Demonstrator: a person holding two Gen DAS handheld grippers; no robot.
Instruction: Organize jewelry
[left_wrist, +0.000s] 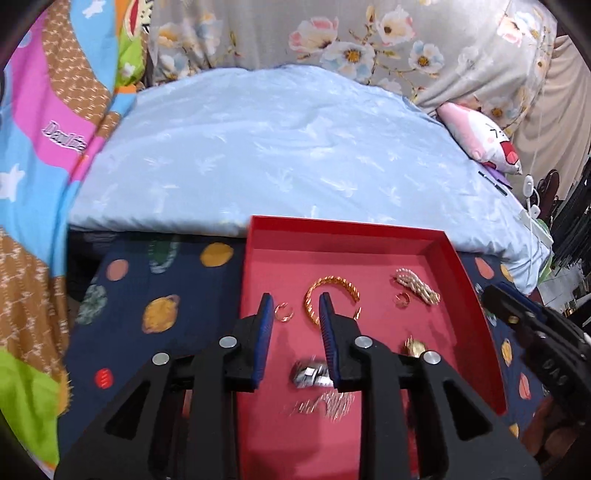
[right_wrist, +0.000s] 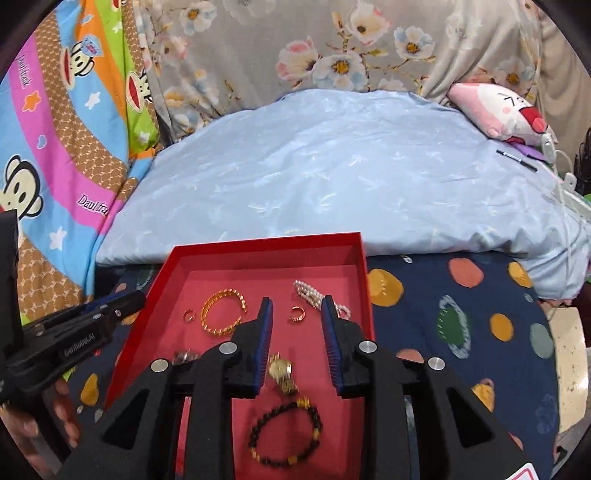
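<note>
I am hovering both grippers over the red tray (left_wrist: 436, 247), which is sitting on the dark planet-print cloth (left_wrist: 162, 295) at the foot of the pale blue quilt (left_wrist: 280, 147). Left gripper (left_wrist: 295, 306): jaws standing apart, gripping nothing. Right gripper (right_wrist: 297, 310): jaws likewise spread and empty.

Risks I am seeing:
- Pieces are lying close together, so a careless close could be catching two at once. The gold ring (right_wrist: 297, 313) is lying just beside the pearl piece (right_wrist: 314, 295).
- The gold watch (right_wrist: 280, 369) is lying below my right jaws; lowering blind could be dragging it into the dark bead bracelet (right_wrist: 286, 432).
- The silver watch (left_wrist: 310, 373) and thin silver chain (left_wrist: 321, 402) are blurring in the left view, so I am judging their position poorly.

The twisted gold bangle (left_wrist: 330, 295) is lying open-ended, a smaller ring (left_wrist: 283, 312) beside it
</note>
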